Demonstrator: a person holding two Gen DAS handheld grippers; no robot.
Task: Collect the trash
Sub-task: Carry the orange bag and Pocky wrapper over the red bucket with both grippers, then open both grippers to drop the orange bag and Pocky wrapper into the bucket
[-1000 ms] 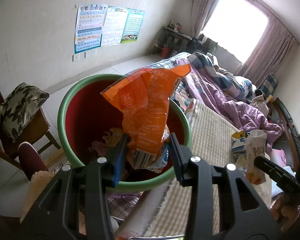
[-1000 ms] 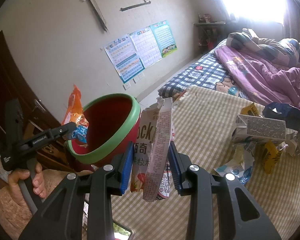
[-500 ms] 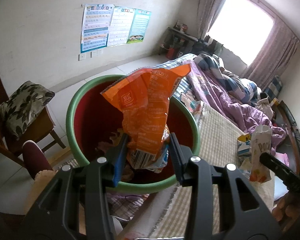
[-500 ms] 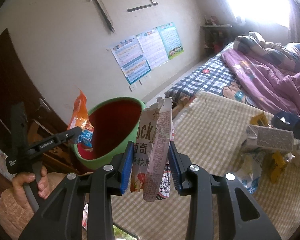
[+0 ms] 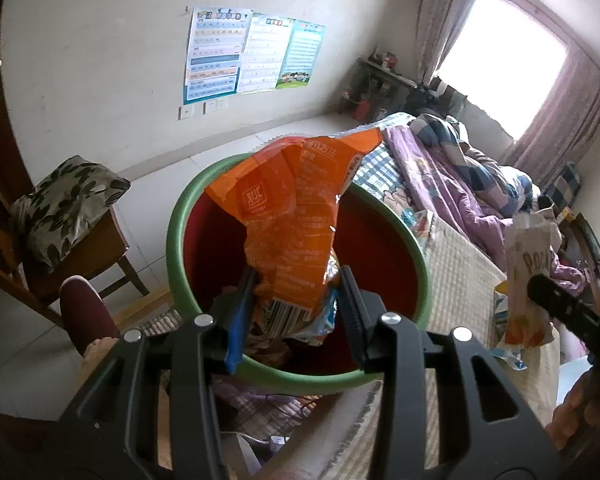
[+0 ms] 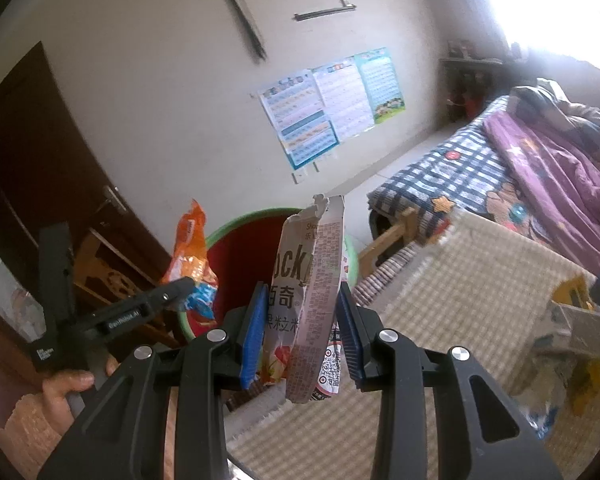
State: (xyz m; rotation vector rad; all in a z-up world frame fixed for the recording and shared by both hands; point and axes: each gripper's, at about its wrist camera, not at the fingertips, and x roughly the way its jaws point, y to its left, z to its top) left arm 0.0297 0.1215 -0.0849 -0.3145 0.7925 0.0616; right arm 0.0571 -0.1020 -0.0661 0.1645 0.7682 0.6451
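Note:
An orange snack bag (image 5: 296,224) stands up between the fingers of my left gripper (image 5: 296,312), which is shut on its lower end, right above the mouth of a green-rimmed red bin (image 5: 188,208) with scraps at its bottom. My right gripper (image 6: 302,336) is shut on a flattened white snack box (image 6: 312,292), held upright just this side of the same bin (image 6: 236,256). The left gripper (image 6: 148,308) and the orange bag (image 6: 190,252) show at the bin's left in the right wrist view. The box (image 5: 528,272) shows at the right of the left wrist view.
The bin stands at the edge of a checked mat (image 6: 476,280) on a bed. More cartons and wrappers (image 6: 580,320) lie on the mat to the right. A purple quilt (image 5: 460,184) fills the far bed. A cushioned wooden chair (image 5: 68,216) stands left of the bin, near a dark door (image 6: 28,184).
The right gripper has carried the box left, closer to the bin. The left gripper has tilted a little, so the bin sits further right in its view. Both grips are unchanged.

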